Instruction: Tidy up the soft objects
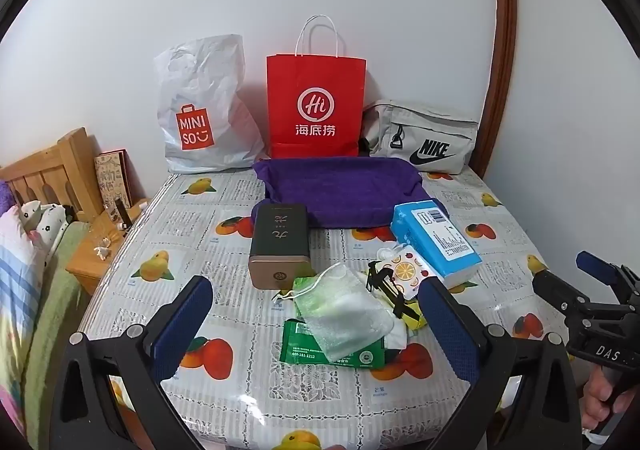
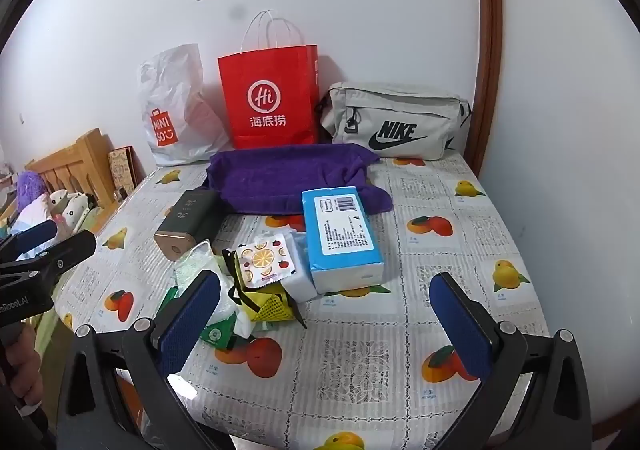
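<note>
Mesh pouch (image 1: pixel 344 310) lies ahead of both downward-tilted grippers, left (image 1: pixel 316 326) and right (image 2: pixel 324 330), fingers spread, empty.

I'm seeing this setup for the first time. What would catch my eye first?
The red paper bag standing against the wall at the back of the table, between a white Miniso bag and a grey Nike bag. In front of it lies a purple towel. Nearer is a blue tissue pack beside a heap of small pouches.
</note>
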The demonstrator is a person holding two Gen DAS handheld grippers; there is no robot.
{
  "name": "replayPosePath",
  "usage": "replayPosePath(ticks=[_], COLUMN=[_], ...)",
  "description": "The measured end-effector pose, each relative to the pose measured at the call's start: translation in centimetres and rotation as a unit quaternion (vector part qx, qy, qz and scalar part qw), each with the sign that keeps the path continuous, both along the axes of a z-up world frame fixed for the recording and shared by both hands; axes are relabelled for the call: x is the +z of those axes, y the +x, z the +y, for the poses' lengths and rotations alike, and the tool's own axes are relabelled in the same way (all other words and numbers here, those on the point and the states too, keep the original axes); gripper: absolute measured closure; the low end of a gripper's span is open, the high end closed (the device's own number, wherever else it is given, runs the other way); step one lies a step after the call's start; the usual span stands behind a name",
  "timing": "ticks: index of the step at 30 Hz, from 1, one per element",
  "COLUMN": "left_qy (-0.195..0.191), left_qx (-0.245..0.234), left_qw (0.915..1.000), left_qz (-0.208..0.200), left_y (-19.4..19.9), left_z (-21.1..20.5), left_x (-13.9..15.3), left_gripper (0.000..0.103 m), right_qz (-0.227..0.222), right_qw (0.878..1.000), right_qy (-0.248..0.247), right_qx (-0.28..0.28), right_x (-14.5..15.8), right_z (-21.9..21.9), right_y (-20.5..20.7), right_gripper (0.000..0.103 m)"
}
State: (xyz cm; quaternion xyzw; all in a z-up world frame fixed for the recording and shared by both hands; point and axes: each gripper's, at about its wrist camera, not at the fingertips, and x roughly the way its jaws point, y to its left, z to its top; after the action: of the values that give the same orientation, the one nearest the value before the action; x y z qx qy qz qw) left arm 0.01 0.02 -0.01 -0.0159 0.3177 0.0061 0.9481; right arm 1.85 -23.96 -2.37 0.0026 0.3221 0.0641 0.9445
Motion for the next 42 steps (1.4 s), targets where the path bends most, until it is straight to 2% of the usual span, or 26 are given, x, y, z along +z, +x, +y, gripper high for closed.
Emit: replayPosePath(ticks=[16, 42], left_qy=[-0.013, -0.009], left_qx=[0.003, 0.000], left_qw=[0.9999, 0.9999], left_qz=[-0.009, -0.012], left_y=[-0.6, -1.1], left_z=[0.5, 0.7], left_x=[0.8, 1.2], left_gripper=[0.000, 0.000], right_qz=[-0.003, -0.009], right_qw=[1.000, 1.000], right_qy=[-0.002, 0.003], right_qx=[0.002, 0.005], right_x=[0.7, 0.8], right_z=[0.5, 0.6], right_y=[-0.7, -1.0], right_gripper=[0.000, 0.000])
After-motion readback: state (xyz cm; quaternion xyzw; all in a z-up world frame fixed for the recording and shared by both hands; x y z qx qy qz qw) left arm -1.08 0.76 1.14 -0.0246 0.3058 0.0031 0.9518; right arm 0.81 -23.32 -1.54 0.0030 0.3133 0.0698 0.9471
